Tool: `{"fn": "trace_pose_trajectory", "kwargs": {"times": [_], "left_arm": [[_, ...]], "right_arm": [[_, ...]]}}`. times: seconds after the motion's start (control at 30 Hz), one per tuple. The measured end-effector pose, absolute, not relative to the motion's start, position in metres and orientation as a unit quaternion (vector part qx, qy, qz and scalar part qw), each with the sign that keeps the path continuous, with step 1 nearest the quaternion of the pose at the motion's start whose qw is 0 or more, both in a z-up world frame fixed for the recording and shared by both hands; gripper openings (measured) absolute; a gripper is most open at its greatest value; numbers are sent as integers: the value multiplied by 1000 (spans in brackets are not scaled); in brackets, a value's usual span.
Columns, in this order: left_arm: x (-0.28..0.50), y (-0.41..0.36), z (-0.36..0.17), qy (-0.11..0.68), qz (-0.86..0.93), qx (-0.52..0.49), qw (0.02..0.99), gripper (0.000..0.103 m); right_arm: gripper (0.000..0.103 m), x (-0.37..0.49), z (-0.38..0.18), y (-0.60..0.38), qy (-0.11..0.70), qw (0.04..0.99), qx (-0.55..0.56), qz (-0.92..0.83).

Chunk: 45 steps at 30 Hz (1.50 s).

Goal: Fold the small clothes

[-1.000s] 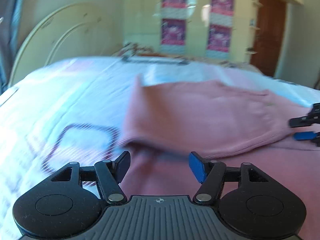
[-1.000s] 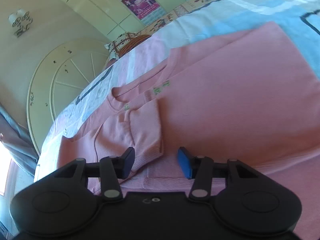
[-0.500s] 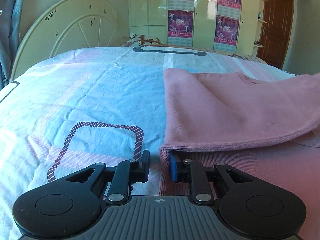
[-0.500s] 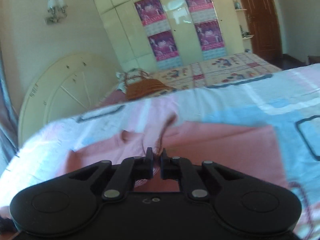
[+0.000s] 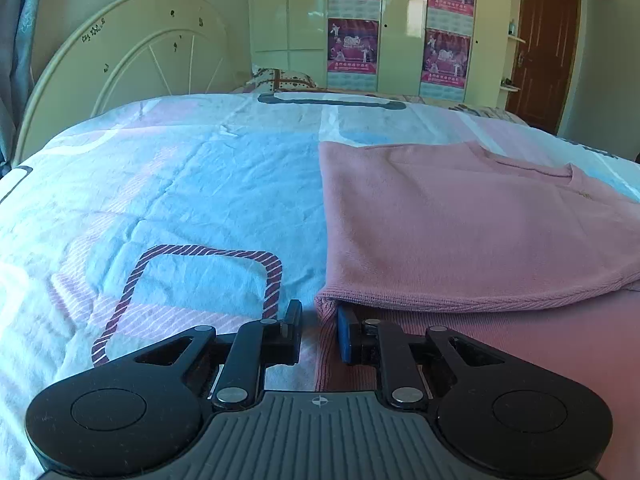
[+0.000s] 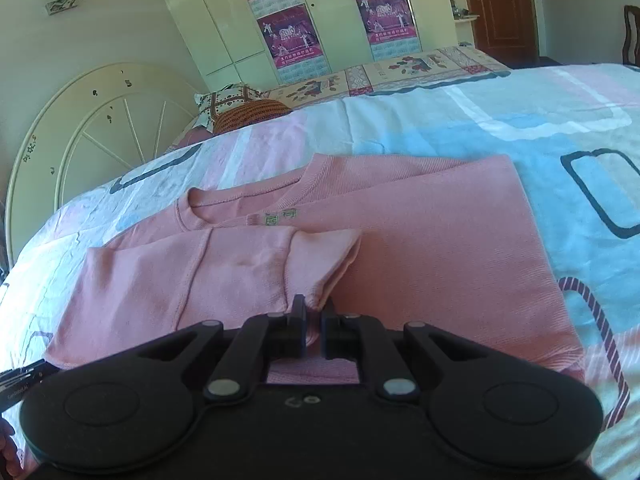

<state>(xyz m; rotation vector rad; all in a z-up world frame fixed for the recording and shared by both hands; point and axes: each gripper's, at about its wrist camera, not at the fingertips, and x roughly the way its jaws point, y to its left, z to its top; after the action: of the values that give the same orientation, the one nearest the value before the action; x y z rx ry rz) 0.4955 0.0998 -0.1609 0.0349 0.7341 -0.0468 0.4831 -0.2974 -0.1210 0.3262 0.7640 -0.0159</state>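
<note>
A pink knit sweater (image 6: 420, 248) lies on the bed with one side folded over its body. In the left wrist view the folded pink layer (image 5: 460, 224) rests flat, its ribbed hem corner just ahead of my left gripper (image 5: 319, 326), whose jaws stand slightly apart with nothing pinched between them. My right gripper (image 6: 314, 320) is shut on the cuff of the sweater's sleeve (image 6: 320, 264), which lies across the chest below the neckline (image 6: 240, 204).
The bed has a blue, white and pink sheet (image 5: 180, 200) with striped square outlines. A cream round headboard (image 6: 80, 120), pillows (image 6: 240, 108) and wardrobes with posters (image 5: 352, 40) stand beyond. The left gripper's tip shows at the lower left edge of the right wrist view (image 6: 20, 378).
Both grippers closed on the sweater a second ago. The left one carried the side over, laid it flat and has now opened slightly. The right one has lowered with the sleeve cuff.
</note>
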Motion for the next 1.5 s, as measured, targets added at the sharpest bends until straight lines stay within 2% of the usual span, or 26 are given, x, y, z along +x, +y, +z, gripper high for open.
{"fn": "trace_pose_trajectory", "kwargs": {"times": [0.17,0.2,0.27,0.3,0.4,0.43,0.47,0.53,0.6,0.67,0.7,0.77,0.8,0.87,1.0,1.07,1.13,1.2,1.23,1.27,1.33,1.43,1.5], "left_arm": [[496,100,-156,367,-31,34,929,18],[492,101,-151,365,-30,33,930,19],[478,102,-134,332,-40,28,942,20],[475,100,-127,321,-46,21,946,21],[481,75,-125,321,-87,12,943,21],[487,61,-130,327,-98,17,940,21],[492,49,-136,334,-110,18,936,21],[500,29,-150,356,-123,28,926,21],[500,22,-160,352,-122,44,927,22],[503,27,-157,361,-130,35,923,23],[506,30,-153,364,-130,27,922,24],[518,31,-148,354,-127,27,926,31],[527,29,-147,350,-122,34,928,43],[551,28,-142,341,-121,36,932,49],[614,34,-144,347,-98,37,932,49],[643,49,-155,371,-78,19,925,49],[656,65,-159,366,-95,-17,926,49],[655,67,-151,362,-85,-25,928,49],[648,63,-145,343,-72,-16,936,49],[642,57,-141,334,-85,-14,939,49],[632,37,-139,329,-116,-11,937,49],[627,-2,-146,334,-162,25,928,50],[625,-17,-155,341,-169,44,924,50]], "right_arm": [[9,489,-135,-297,403,903,148,-21],[15,487,-132,-298,399,905,146,-28],[51,475,-117,-299,365,920,130,-66],[53,469,-108,-300,343,928,129,-64],[32,470,-101,-291,340,931,132,-19],[19,476,-104,-281,352,927,127,5],[14,481,-109,-271,364,924,118,22],[13,488,-121,-250,381,920,84,46],[5,493,-139,-244,418,906,55,32],[0,490,-137,-254,417,905,84,29],[0,490,-132,-256,416,905,88,28],[13,491,-121,-254,387,918,77,31],[17,497,-118,-253,377,923,75,30],[17,520,-118,-254,381,921,81,24],[14,568,-128,-249,389,918,77,23],[5,586,-136,-255,402,913,69,-10],[3,594,-142,-267,400,912,85,-20],[15,594,-138,-267,398,913,84,-19],[34,591,-133,-265,388,918,84,-17],[45,587,-127,-262,373,923,90,-7],[40,587,-120,-240,360,928,87,32],[22,599,-123,-199,375,921,55,92],[24,605,-129,-180,382,917,36,107]]}}
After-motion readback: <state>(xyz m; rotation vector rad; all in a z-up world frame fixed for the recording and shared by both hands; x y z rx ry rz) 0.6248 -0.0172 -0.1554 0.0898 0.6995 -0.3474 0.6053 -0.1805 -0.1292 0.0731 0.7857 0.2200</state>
